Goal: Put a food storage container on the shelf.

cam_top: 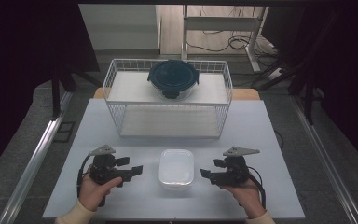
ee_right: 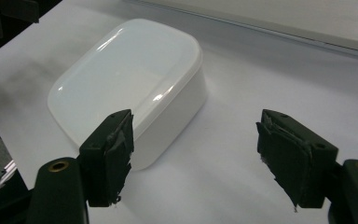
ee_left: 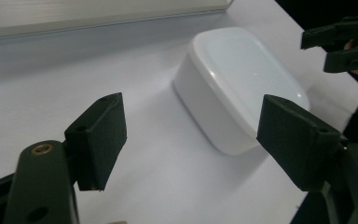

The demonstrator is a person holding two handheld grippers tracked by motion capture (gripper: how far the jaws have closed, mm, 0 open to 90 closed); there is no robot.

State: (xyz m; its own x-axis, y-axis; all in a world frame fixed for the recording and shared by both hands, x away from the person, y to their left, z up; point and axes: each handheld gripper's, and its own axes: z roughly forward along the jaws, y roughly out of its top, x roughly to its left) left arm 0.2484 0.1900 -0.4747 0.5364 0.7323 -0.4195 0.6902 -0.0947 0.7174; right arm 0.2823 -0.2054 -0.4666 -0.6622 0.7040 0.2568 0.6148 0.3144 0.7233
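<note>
Standing beyond white box (cam_top: 176, 168): wire rack (cam_top: 168, 122), lidded bowl (cam_top: 173, 78).

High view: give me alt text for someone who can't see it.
A white lidded box sits on the white table between the open left gripper and open right gripper, both apart from it. Behind, a wire rack carries a round dark-lidded container on its top shelf.

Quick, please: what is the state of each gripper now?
Left gripper: open, holding nothing.
Right gripper: open, holding nothing; white box lies untouched.
</note>
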